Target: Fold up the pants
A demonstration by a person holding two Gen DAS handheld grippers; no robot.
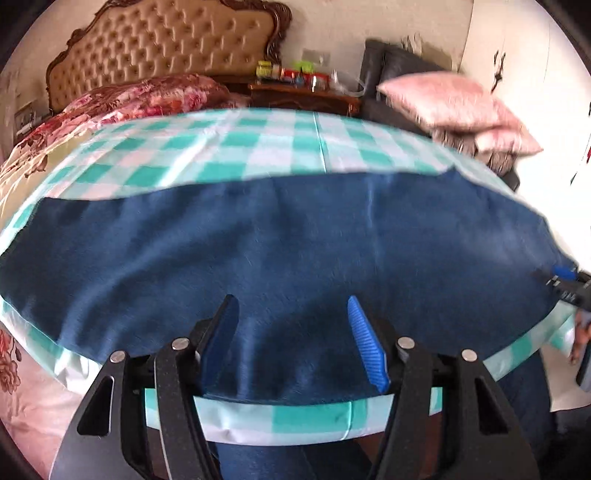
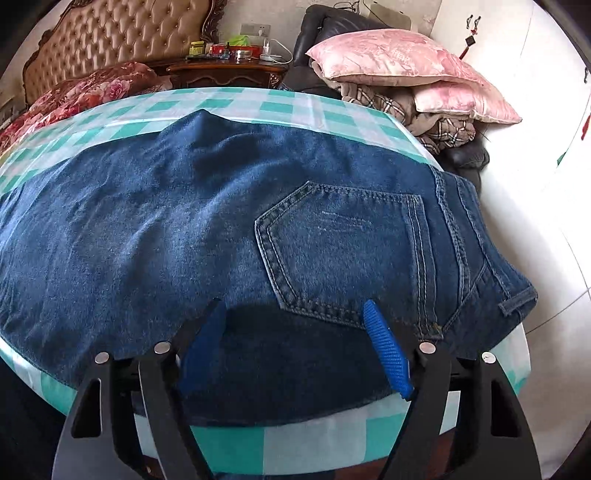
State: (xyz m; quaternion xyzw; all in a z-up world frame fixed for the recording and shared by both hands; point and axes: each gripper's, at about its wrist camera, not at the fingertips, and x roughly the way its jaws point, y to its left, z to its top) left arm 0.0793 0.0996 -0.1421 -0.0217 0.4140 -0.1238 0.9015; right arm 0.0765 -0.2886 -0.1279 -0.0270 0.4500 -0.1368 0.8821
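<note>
The jeans (image 2: 258,206) lie flat across the checked surface (image 2: 295,435), filling mid-frame. Left tool (image 1: 293,343) and right tool (image 2: 295,343) hover wide, empty; each should pinch the near edge evenly.

Pants (image 2: 184,221) flat on table (image 2: 295,107), pillows (image 2: 406,62) behind-R.

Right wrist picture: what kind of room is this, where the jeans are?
Most likely a bedroom. A bed with a tufted headboard stands at the back, a cluttered nightstand beside it, and pink pillows are piled to the right.
</note>
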